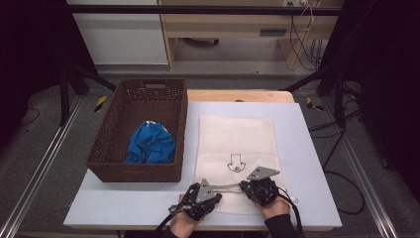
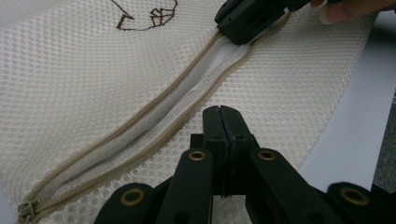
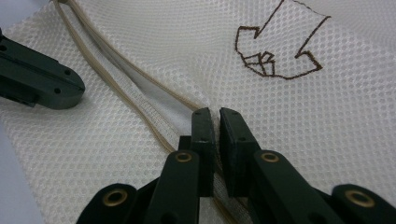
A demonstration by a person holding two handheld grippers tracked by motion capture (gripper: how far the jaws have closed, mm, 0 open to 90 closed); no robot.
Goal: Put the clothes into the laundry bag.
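Down at the near edge of the surface (image 1: 307,148), a cream mesh laundry bag (image 1: 236,141) lies flat just beside the brown wicker basket (image 1: 140,130), on the side away from the basket's blue cloth (image 1: 150,144). Both grippers sit on the bag's near end, along the zipper (image 2: 154,109) that runs across it.

The left gripper (image 2: 222,111) rests on the mesh at the zipper's near tape, and its fingers (image 2: 236,135) are pressed together with no gap between them; whether any mesh is pinched between them cannot be told. From its own view the zipper lies open, white lining showing between the two tan tapes, and the slider (image 2: 27,208) sits at the end of the zipper farthest from the other gripper.

The right gripper (image 3: 215,112) is set on the zipper farther along, nearer the brown arrow mark (image 3: 275,51) stitched on the bag. Its fingers (image 3: 236,140) stand almost together, a thin slit between them, with the zipper tape running in at their tips; whether they actually clamp it cannot be told.

In the high view the two grippers lie close to each other over the bag's near end, the left gripper (image 1: 200,197) toward the basket side and the right gripper (image 1: 258,187) beyond it.
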